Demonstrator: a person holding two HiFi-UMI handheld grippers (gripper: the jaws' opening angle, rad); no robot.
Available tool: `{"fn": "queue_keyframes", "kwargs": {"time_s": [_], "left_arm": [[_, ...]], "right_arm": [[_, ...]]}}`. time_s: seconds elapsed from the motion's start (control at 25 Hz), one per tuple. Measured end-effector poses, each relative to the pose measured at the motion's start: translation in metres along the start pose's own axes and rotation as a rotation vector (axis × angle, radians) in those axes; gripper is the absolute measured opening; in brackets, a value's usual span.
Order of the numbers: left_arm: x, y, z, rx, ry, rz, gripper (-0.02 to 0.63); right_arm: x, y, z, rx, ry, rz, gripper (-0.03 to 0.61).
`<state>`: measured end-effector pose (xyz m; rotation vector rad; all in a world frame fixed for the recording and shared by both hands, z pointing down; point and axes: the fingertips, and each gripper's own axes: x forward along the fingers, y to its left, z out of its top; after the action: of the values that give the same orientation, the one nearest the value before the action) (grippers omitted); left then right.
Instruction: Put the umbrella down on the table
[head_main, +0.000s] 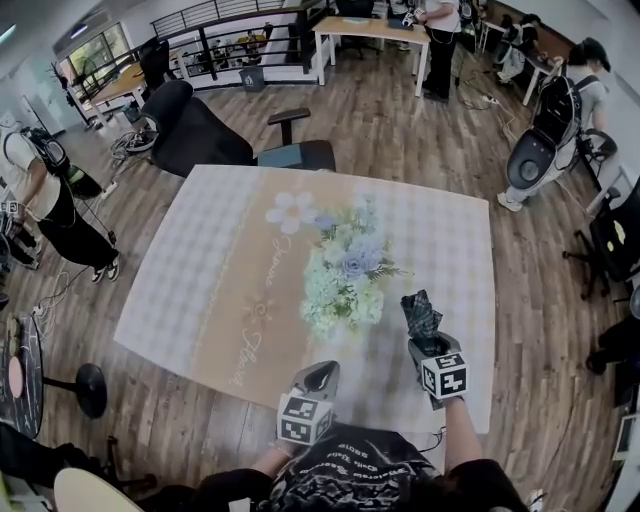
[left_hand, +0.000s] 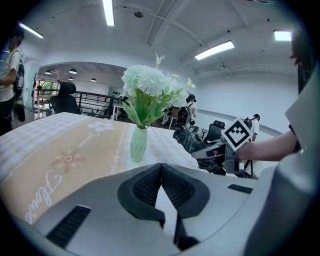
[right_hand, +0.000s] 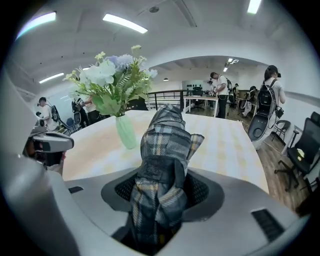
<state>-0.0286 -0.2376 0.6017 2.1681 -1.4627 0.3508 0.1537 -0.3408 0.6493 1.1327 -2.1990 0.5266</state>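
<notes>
1. Over the near right part of the counter (head_main: 200, 280), the right gripper (head_main: 428, 342) has its fingers clenched on the folded plaid umbrella (head_main: 421, 312). The umbrella is raised off the surface, just right of the vase of flowers (head_main: 345, 270).
2. The left gripper (head_main: 320, 375) hangs at the counter's near edge, fingers pressed together on nothing.
3. Risk: a leftward swing on the way down could strike the vase, which looks slim and top-heavy.
4. Risk: letting go before the umbrella rests on the counter would drop it. If laid close to the right edge, it may roll off.
5. Writing: the cursive script on the tan band (head_main: 250, 340) of the counter cover is not legible. The dark tab (right_hand: 152, 169) on the umbrella strap shows no readable print.
</notes>
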Motion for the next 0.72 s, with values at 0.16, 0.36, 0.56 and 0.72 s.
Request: {"fn": "queue_keyframes", "kwargs": {"time_s": [0.16, 0.36, 0.56, 0.72], "left_arm": [[0.001, 0.003, 0.001, 0.015, 0.01, 0.0, 0.018], [0.004, 0.011, 0.004, 0.019, 0.017, 0.012, 0.018], [0.011, 0.017, 0.008, 0.038, 0.014, 0.023, 0.018], [0.022, 0.008, 0.013, 0.076, 0.027, -0.005, 0.018]], "right_arm": [[0.021, -0.017, 0.008, -0.058, 0.059, -0.012, 0.227], [0.043, -0.039, 0.023, -0.088, 0.09, -0.036, 0.227], [0.057, -0.06, 0.025, -0.093, 0.138, -0.067, 0.227], [0.067, -0.073, 0.028, -0.145, 0.182, -0.084, 0.227]]}}
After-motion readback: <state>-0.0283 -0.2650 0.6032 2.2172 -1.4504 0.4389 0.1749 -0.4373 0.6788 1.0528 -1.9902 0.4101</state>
